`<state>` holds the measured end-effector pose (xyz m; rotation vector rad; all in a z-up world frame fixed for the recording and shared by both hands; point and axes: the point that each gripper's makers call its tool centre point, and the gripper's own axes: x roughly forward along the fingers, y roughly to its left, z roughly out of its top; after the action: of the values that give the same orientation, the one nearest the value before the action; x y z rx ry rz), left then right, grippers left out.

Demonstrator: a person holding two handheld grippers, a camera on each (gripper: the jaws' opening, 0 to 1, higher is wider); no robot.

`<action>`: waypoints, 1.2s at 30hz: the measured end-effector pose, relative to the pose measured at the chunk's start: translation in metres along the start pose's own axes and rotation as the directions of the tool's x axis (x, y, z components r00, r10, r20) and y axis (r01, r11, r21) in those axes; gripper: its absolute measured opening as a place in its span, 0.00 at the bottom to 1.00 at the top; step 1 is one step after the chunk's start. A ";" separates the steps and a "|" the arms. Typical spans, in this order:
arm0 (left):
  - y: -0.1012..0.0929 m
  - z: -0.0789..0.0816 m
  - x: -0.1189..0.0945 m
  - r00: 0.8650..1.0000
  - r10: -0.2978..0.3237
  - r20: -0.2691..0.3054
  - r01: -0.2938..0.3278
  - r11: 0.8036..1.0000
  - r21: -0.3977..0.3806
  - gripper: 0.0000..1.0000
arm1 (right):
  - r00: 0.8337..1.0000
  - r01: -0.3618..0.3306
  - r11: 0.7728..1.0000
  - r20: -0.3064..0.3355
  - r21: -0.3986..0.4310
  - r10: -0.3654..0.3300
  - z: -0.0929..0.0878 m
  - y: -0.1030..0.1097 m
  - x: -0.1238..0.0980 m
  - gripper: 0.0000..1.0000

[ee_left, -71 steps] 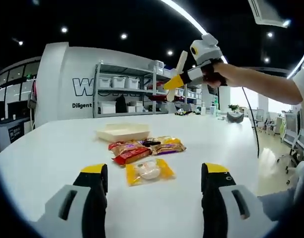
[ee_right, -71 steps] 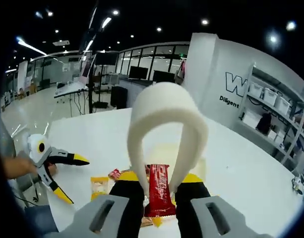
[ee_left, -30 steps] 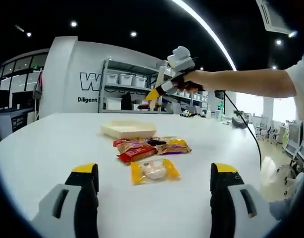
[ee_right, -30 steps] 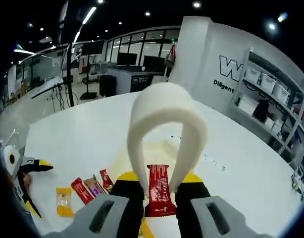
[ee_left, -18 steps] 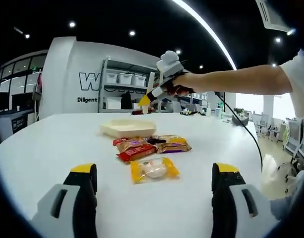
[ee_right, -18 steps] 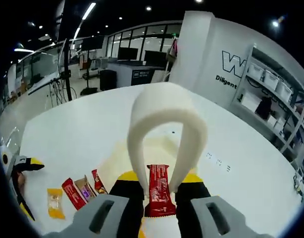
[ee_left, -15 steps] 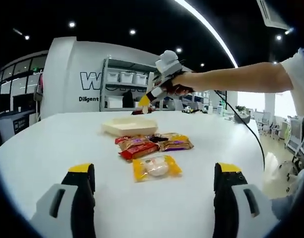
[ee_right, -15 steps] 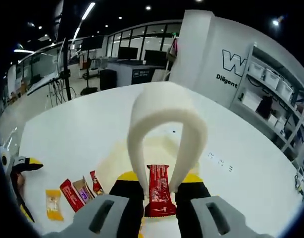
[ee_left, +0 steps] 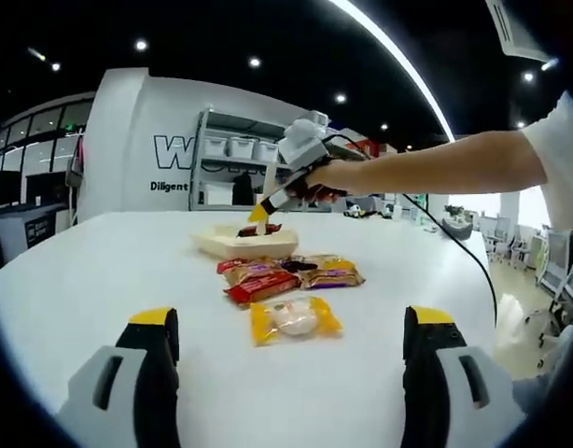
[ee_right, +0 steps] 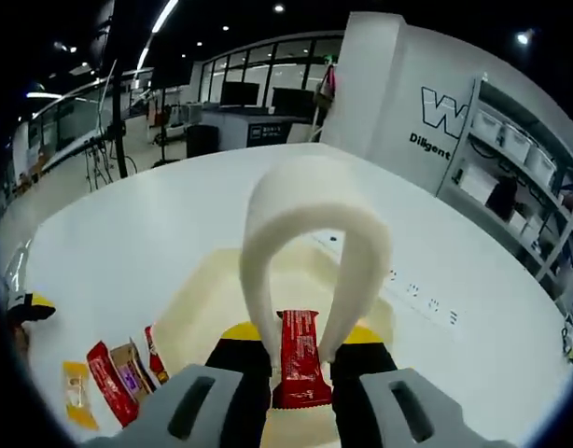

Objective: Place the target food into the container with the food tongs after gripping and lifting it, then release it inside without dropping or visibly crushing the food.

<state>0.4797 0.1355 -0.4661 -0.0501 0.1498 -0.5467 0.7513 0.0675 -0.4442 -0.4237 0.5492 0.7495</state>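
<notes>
Overhead now: red snack bar (ee_right: 299,359) held in tongs (ee_right: 314,243) directly above cream tray (ee_right: 207,308).

Right gripper (ee_right: 300,359) with jaws pressed onto both arms of the white tongs, squeezing them so the tips pinch the red wrapped bar upright between them. Seen from the left gripper view as well: right gripper (ee_left: 260,213), held in a hand (ee_left: 326,177), tilted down over the tray (ee_left: 244,244), dark-red bar (ee_left: 258,229) at the tong tips, close above the tray's rim; touching or not, cannot tell. Left gripper (ee_left: 290,329) low over white table (ee_left: 100,280), jaws spread wide, nothing between them. Ahead of it, a yellow packet (ee_left: 293,319); beyond that, a red packet (ee_left: 261,287) and several more wrapped snacks (ee_left: 319,273) bunched just beside the tray.
</notes>
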 end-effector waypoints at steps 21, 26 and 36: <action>-0.008 -0.003 0.004 0.999 -0.043 -0.013 0.043 0.999 0.017 0.99 | 1.000 0.020 0.998 -0.021 -0.058 -0.021 0.002 -0.014 0.039 0.18; -0.009 -0.003 0.006 0.999 -0.050 -0.014 0.051 0.998 0.029 0.99 | 0.999 0.016 0.999 -0.027 -0.046 -0.017 0.004 -0.015 0.044 0.18; -0.003 -0.002 0.006 0.999 -0.041 0.001 0.041 0.999 0.003 0.97 | 0.999 0.037 0.996 0.003 -0.086 -0.037 0.009 -0.025 0.047 0.20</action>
<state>0.4832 0.1299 -0.4689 -0.0506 0.1476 -0.5882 0.8008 0.0801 -0.4618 -0.5124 0.5081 0.7395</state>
